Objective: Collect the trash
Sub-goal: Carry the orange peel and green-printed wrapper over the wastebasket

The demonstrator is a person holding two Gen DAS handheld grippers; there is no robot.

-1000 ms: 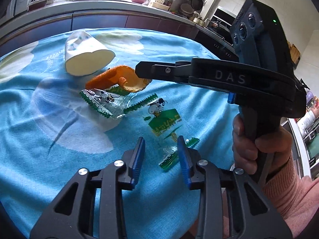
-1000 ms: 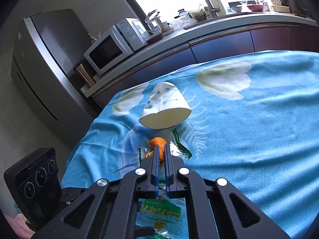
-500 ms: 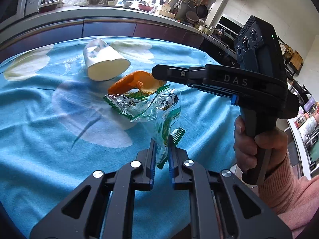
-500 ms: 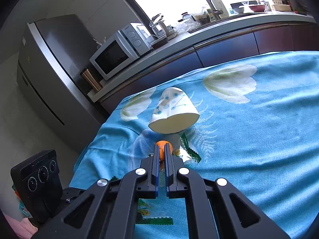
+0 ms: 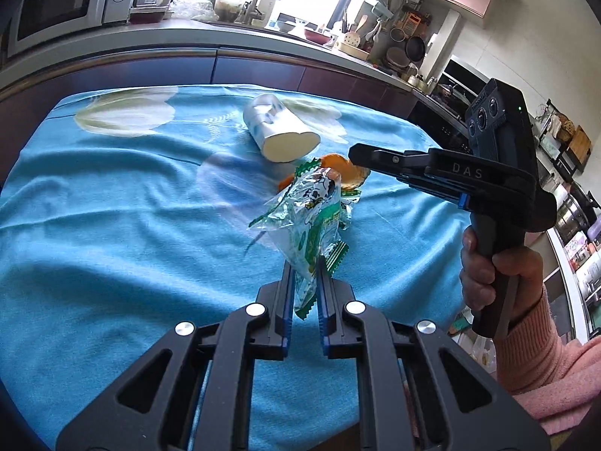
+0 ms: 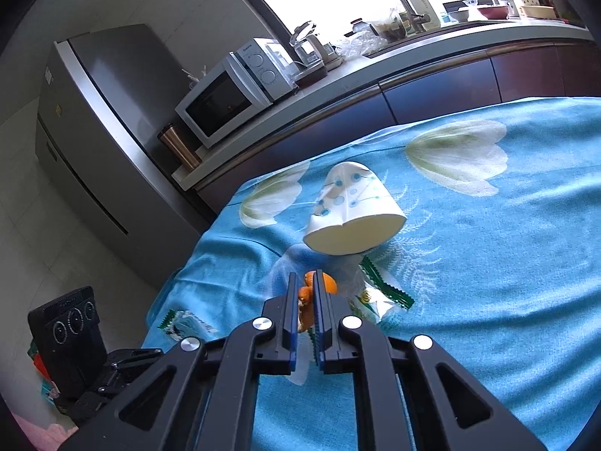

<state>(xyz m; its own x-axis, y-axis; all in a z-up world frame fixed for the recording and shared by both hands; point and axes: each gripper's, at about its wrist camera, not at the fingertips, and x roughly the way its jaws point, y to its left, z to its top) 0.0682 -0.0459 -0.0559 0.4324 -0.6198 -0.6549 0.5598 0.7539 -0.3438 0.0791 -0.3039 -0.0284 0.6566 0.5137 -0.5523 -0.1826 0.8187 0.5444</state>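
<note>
On the bench [image 5: 94, 225], spread with a blue flowered cloth, the trash sits gathered near the middle, toward the far edge.

Furthest left of the pile lies a crushed paper cup [image 5: 280, 133] on its side, mouth toward the near edge, untouched. Just beside it, the left gripper [image 5: 305, 263] is clamped on a clear snack wrapper [image 5: 304, 218] with green print, its pads pinching the lower corner so the wrapper hangs clear of the cloth. A second wrapper [image 6: 379, 297] lies flat near the cup.

To the right, the right gripper [image 6: 305, 293], held in a hand [image 5: 499, 274] with a pink sleeve, reaches in over an orange peel [image 6: 319, 285]. Its jaws are opening, the peel between them and the pads no longer pressing hard on it.

The step in hand looks like picking up the loose pieces, one per gripper. Next, the wrapper needs carrying to a bin, which is not in view; the peel needs a firmer bite before lifting, since it could drop.
</note>
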